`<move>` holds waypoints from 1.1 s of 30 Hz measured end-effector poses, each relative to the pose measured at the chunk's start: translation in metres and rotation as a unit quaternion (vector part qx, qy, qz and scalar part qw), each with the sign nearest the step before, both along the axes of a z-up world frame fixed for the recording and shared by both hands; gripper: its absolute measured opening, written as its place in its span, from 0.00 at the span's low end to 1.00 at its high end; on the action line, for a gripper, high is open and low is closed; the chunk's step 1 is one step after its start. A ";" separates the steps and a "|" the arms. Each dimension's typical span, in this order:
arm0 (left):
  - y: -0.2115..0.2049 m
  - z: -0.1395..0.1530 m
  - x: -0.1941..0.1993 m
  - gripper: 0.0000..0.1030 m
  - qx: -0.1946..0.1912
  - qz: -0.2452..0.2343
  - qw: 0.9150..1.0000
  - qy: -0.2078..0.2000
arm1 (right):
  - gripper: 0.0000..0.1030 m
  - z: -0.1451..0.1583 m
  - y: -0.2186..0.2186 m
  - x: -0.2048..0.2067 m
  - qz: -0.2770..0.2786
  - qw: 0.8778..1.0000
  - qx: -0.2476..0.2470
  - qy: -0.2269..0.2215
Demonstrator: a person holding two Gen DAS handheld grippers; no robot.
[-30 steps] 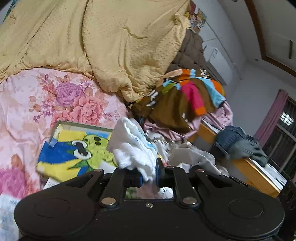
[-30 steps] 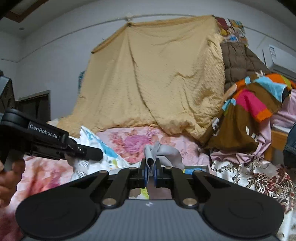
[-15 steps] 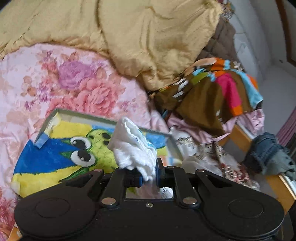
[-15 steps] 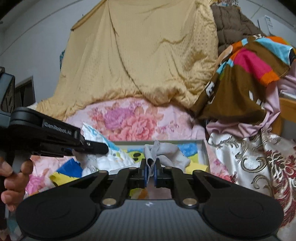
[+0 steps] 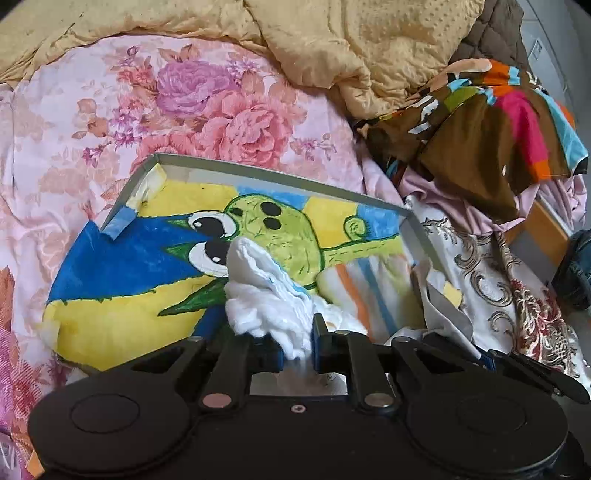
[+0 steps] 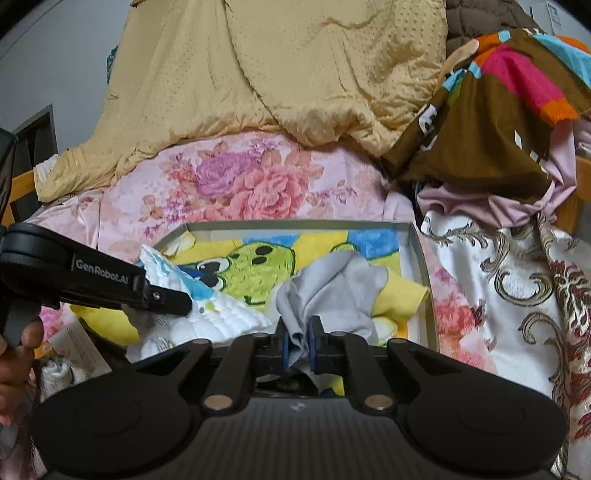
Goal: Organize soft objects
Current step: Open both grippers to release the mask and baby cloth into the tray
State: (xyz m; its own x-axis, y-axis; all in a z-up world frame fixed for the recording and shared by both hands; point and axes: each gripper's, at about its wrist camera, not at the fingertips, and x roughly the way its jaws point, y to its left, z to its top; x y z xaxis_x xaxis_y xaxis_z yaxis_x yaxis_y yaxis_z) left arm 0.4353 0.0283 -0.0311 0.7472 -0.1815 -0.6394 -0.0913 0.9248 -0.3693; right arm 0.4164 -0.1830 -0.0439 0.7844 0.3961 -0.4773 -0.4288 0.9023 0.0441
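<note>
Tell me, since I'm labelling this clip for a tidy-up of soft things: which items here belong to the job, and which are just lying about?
In the job:
- white quilted cloth, in the left gripper
- grey cloth, in the right gripper
- shallow box with cartoon lining

Lying about:
- yellow quilt
- floral bedsheet
- brown multicoloured garment

Tray (image 5: 280, 173) on bedspread (image 5: 207, 99) (quilt (image 5: 332, 33) behind).

I am working in a home bedroom. Evidence: a bed under a pink floral sheet (image 6: 258, 184), a yellow quilt (image 6: 280, 66) heaped behind it, a brown quilted blanket (image 5: 491, 29) and a multicoloured patchwork cloth (image 5: 495, 122) piled to the side, a wooden bed frame (image 5: 546, 229) at the edge, and a wall-mounted air conditioner partly visible at the upper right.
</note>
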 end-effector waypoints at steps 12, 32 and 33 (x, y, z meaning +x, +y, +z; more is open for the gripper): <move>0.007 0.010 -0.018 0.42 0.006 0.025 1.000 0.012 | 0.55 0.010 -0.010 -0.012 -0.003 1.000 0.008 0.004; -0.003 0.070 -0.134 0.90 0.051 0.020 0.992 -0.112 | 0.93 0.082 -0.035 -0.103 -0.011 0.997 0.048 -0.067; -0.004 0.073 -0.141 0.90 0.054 0.018 0.991 -0.117 | 0.94 0.085 -0.036 -0.110 -0.010 0.996 0.049 -0.073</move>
State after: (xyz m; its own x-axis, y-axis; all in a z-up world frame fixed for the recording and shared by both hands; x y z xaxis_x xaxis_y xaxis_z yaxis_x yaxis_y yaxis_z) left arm 0.2939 0.0238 0.0415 0.8824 -0.0916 -0.4615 -0.0487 0.9578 -0.2832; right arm 0.3061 -0.2188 0.0411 0.8511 0.4184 -0.3170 -0.4189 0.9053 0.0701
